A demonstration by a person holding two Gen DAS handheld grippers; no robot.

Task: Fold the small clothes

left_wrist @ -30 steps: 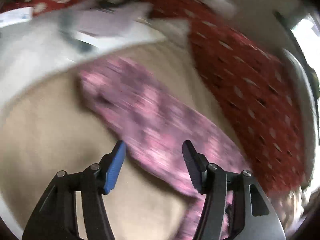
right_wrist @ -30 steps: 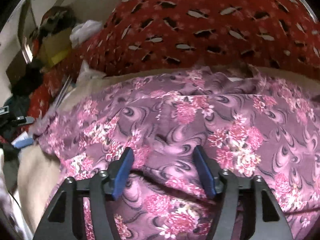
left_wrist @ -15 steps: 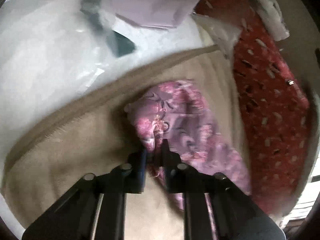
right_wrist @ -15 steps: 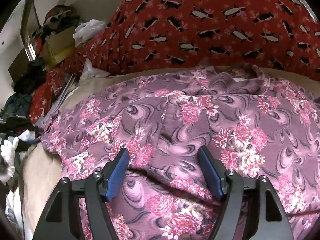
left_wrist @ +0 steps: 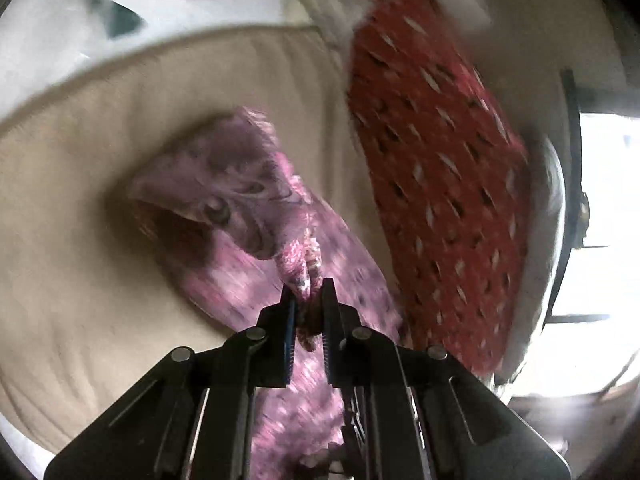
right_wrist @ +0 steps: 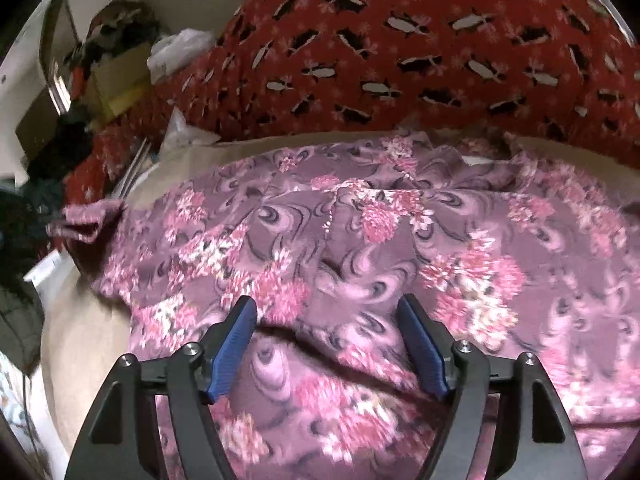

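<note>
A thin, soft garment [right_wrist: 400, 240], mauve with a print of pink flowers and dark swirls, is spread in shallow wrinkles over a beige blanket [left_wrist: 100, 200] with a matte, slightly napped surface and a corded edge. The left gripper [left_wrist: 307, 300] is seen clamped on a bunched edge of the garment: its jaws have just been closing, and the two black fingers with ribbed blue pads now stand almost together, with a narrow twist of cloth pinched between them. From that pinch the fabric is drawn up off the blanket into a tented fold, its paler underside shown as a loose, hollow flap. The left view is smeared by motion.

The right gripper [right_wrist: 327, 336] is held wide open just above the middle of the garment, and nothing is gripped; a soft ridge of cloth runs across the gap between the blue pads. Whether the fingertips touch the fabric cannot be told.

Behind the garment a red cloth [right_wrist: 420, 48] is heaped, printed with small black and white shapes. At the far left of the right view a cardboard box [right_wrist: 116, 76] and crumpled white plastic [right_wrist: 180, 50] are seen among clutter.
</note>
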